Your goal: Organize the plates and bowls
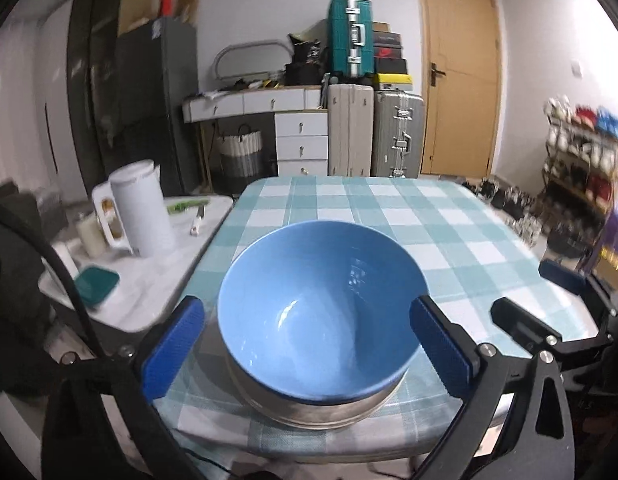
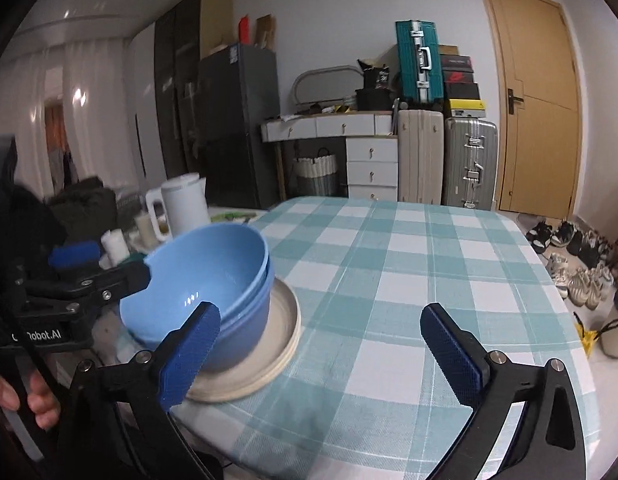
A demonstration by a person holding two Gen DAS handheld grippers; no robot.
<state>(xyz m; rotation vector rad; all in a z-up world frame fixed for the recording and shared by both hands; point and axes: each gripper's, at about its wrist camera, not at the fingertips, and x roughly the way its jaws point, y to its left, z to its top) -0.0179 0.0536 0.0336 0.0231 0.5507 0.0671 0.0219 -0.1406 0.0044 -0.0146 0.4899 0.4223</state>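
Two blue bowls (image 2: 213, 280) sit nested, the upper one tilted slightly in the lower, on a stack of cream plates (image 2: 269, 340) near the front left edge of the checked table (image 2: 389, 280). From the left wrist view, the left gripper (image 1: 313, 344) straddles the upper bowl, its blue pads (image 1: 175, 344) spread on either side of the bowl wall, close beside it but apparently not pinching; contact cannot be settled. The right gripper (image 2: 333, 356) hovers over bare cloth just right of the stack, jaws spread wide and empty. No other plates or bowls show on the table, so stacking appears essentially complete; what is judged to remain is seating the tilted bowl level and drawing the left gripper away. A white kettle (image 1: 139, 208) stands on the side counter (image 1: 157, 280), well apart.
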